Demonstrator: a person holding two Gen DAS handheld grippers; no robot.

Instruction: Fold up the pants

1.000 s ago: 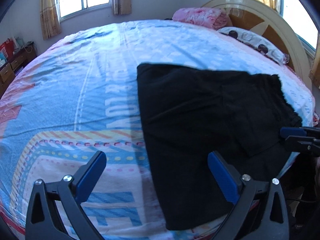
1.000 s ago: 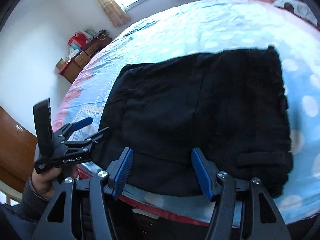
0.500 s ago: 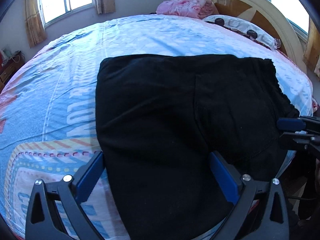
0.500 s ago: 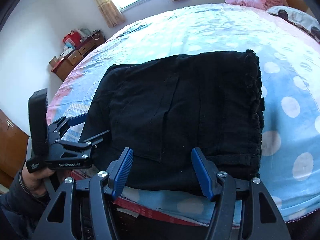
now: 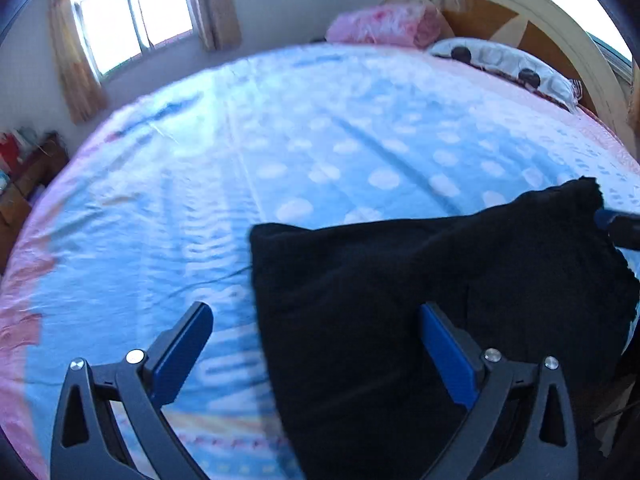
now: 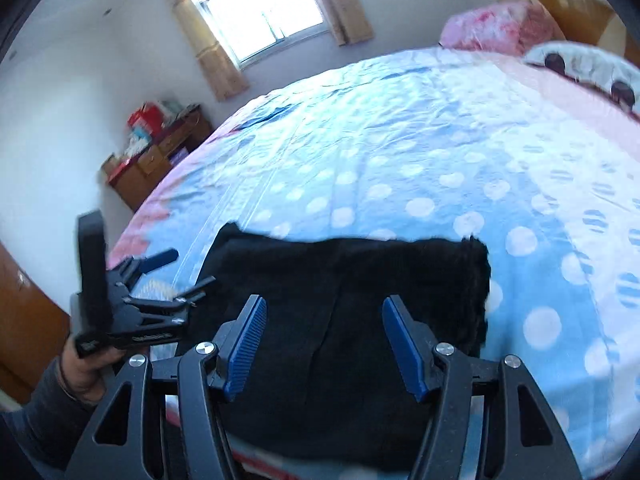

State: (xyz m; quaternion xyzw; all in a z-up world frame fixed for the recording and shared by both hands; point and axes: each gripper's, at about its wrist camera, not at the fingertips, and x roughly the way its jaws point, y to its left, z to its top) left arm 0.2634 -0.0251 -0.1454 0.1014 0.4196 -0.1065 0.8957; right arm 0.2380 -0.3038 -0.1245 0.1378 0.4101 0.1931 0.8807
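The black pants [image 5: 420, 300] lie folded into a flat rectangle on the bed's near edge; they also show in the right wrist view [image 6: 352, 320]. My left gripper [image 5: 316, 344] is open and empty above the pants' left edge. My right gripper [image 6: 324, 340] is open and empty above the pants' near part. The left gripper [image 6: 176, 276] shows in the right wrist view, held in a hand at the pants' left side. The right gripper's tip [image 5: 616, 222] shows at the far right of the left wrist view.
The bed [image 5: 320, 140] has a blue dotted sheet. A pink blanket [image 5: 384, 26] and a white pillow [image 5: 504, 60] lie by the headboard [image 5: 540, 20]. A wooden cabinet [image 6: 156, 156] stands by the wall under the window [image 6: 264, 8].
Both grippers have pulled back and tilted up, so the pants sit lower in both views and more of the bed shows. Both stay open and empty. The pants have not moved.
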